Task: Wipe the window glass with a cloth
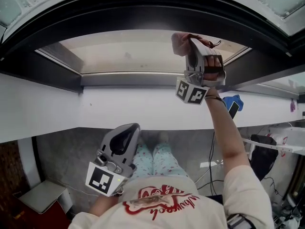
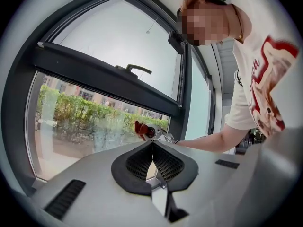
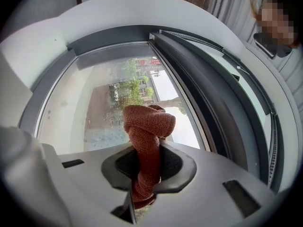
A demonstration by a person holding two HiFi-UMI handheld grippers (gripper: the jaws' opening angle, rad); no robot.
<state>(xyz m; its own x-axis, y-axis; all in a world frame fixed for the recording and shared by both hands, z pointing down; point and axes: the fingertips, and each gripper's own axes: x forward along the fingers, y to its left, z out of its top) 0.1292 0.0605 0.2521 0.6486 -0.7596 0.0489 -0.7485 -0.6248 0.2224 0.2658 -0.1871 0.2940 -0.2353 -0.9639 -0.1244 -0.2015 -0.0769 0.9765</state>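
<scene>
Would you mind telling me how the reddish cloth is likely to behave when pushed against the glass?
The cloth probably flops and squashes: it folds over above the right hand-held gripper. Its knit weave likely grips, not slides.

Daylight floods through the window glass (image 1: 128,51); below it, the room dims, fisheye edges curve and darken.

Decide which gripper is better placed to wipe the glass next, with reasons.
Right. The right gripper holds the cloth up at the window glass; the left gripper hangs low, shut and empty.
</scene>
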